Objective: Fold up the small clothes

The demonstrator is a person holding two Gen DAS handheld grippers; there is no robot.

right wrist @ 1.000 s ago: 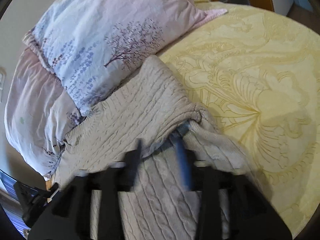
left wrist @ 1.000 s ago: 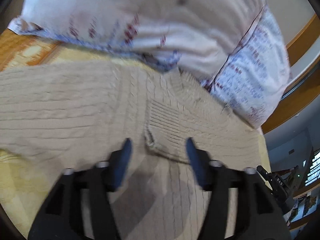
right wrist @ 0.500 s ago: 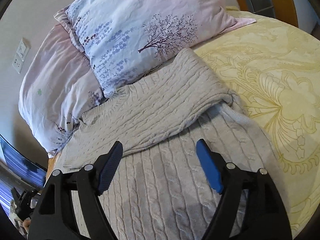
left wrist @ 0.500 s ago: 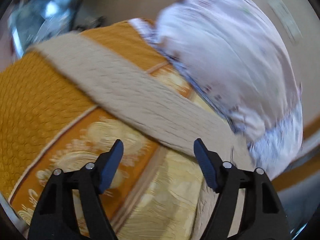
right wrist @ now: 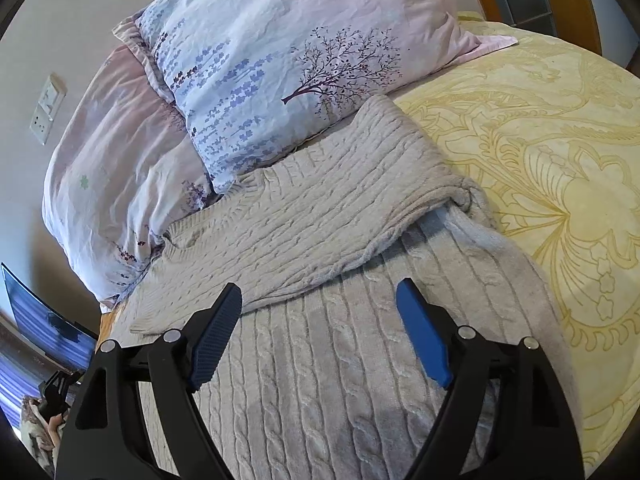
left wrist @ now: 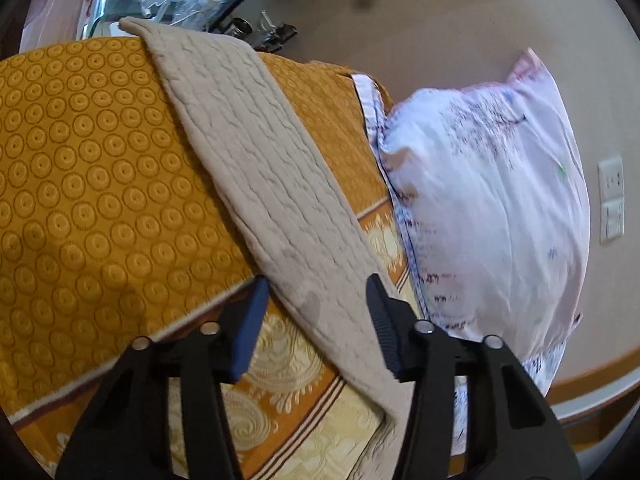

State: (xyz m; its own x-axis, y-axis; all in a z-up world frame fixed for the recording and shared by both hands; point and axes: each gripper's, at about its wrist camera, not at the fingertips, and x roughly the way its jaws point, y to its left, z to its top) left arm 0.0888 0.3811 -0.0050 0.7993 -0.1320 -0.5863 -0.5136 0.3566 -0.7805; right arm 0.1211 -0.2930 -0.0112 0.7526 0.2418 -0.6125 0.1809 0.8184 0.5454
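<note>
**Second sleeve coming up on the cable-knit sweater fold**

Across the lower middle of the left wrist view, the left gripper is closing its jaws around the outstretched sleeve, which is running as a long beige band from the upper left of the frame down between the blue pads. The pads aren't pressing on the knit yet, so nothing is actually being held at this point.

Over in the right wrist view, the right gripper is opening wide above the sweater, empty, with the other sleeve already lying folded across the chest in the middle of the frame.

Probably the trick here: the person should be pinching both layers of the sleeve, not just the top one, then lifting before swinging it over, since chunky knit tends to drag and bunch on a textured cover.

Material-wise, the sweater is looking thick, soft and ropey with raised cables. The bedspread is showing stitched orange circles on the left and pale yellow florals elsewhere. The pillow at the upper centre is looking crinkly, thin cotton, printed with trees.
</note>
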